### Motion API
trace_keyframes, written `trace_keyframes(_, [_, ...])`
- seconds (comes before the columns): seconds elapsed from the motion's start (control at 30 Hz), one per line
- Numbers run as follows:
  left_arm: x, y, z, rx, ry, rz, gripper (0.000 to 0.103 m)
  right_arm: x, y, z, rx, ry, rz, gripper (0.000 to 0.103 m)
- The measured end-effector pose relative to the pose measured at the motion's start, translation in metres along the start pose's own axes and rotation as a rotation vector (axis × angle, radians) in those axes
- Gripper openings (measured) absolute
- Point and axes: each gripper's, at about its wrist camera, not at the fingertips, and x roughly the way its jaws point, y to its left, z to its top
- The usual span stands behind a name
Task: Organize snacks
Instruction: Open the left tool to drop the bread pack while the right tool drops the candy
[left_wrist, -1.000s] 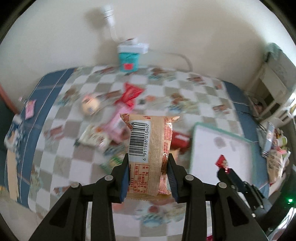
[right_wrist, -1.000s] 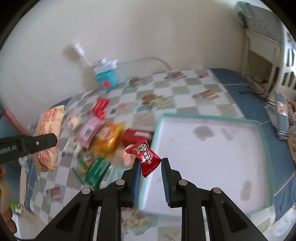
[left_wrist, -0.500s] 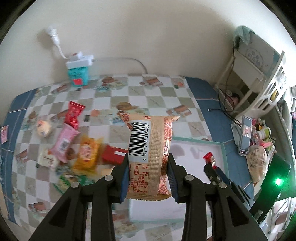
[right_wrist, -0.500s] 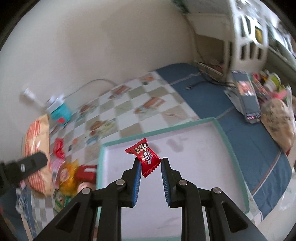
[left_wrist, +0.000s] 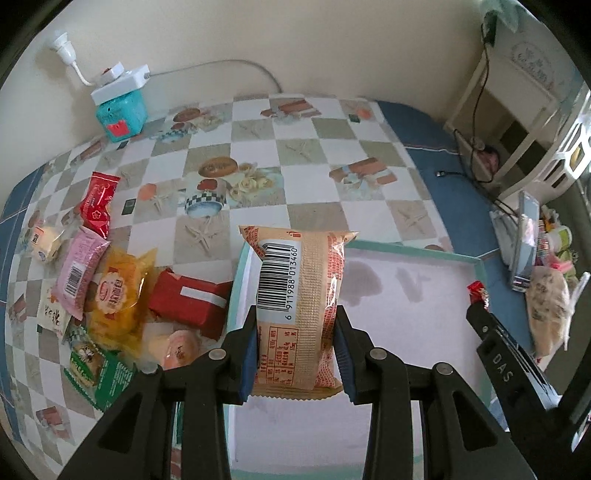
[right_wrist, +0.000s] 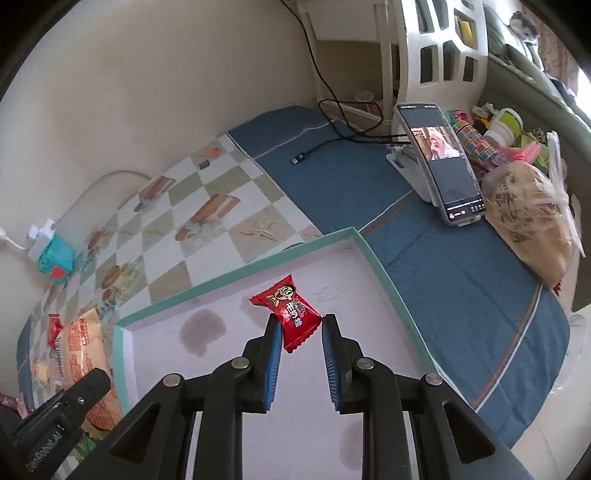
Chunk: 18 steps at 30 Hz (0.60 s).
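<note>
My left gripper (left_wrist: 297, 328) is shut on a tan snack packet (left_wrist: 299, 295) with a barcode, held upright over the left rim of a shallow teal-edged white tray (left_wrist: 413, 302). My right gripper (right_wrist: 298, 332) is shut on a small red candy (right_wrist: 291, 312), hanging over the inside of the same tray (right_wrist: 258, 273). In the left wrist view the right gripper (left_wrist: 480, 306) with the red candy (left_wrist: 476, 290) shows at the tray's right side. Loose snacks lie left of the tray: a red box (left_wrist: 188, 299), a yellow packet (left_wrist: 118, 295), a pink packet (left_wrist: 79, 271), a red packet (left_wrist: 98, 201).
A teal box (left_wrist: 120, 110) with a white power strip stands at the back wall. A phone on a stand (right_wrist: 439, 162), a black cable (right_wrist: 332, 140) and a bagged item (right_wrist: 528, 218) lie on the blue cloth right of the tray. White shelving (right_wrist: 436, 48) rises behind.
Both grippers have swung to the right and come down over the tray, each still holding its snack. The right wrist has rolled, so the tray now lies slanted in its view.
</note>
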Motion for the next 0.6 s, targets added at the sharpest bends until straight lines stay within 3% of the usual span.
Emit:
trace_keyframes(0.23, [0.016, -0.007, 0.006, 0.007, 0.006, 0.004, 0.04, 0.016, 0.003, 0.0, -0.011, 0.033, -0.024, 0.024])
trace_keyframes(0.3, [0.018, -0.006, 0.006, -0.001, 0.02, 0.0, 0.051, 0.019, 0.004, -0.002, -0.008, 0.056, -0.027, 0.025])
trace_keyframes(0.33, [0.018, -0.005, 0.006, -0.004, 0.024, 0.002, 0.064, 0.021, 0.004, -0.003, -0.007, 0.068, -0.025, 0.025])
trace_keyframes(0.37, [0.017, -0.003, 0.007, -0.009, 0.031, 0.01, 0.074, 0.022, 0.004, -0.004, -0.007, 0.077, -0.025, 0.029])
trace_keyframes(0.47, [0.01, 0.01, 0.008, -0.041, 0.035, 0.049, 0.077, 0.025, 0.006, -0.007, -0.014, 0.101, -0.045, 0.063])
trace_keyframes(0.5, [0.008, 0.013, 0.008, -0.05, 0.037, 0.06, 0.078, 0.025, 0.007, -0.008, -0.018, 0.103, -0.05, 0.069])
trace_keyframes(0.6, [-0.001, 0.036, 0.009, -0.11, 0.038, 0.103, 0.083, 0.022, 0.011, -0.011, -0.036, 0.109, -0.056, 0.074])
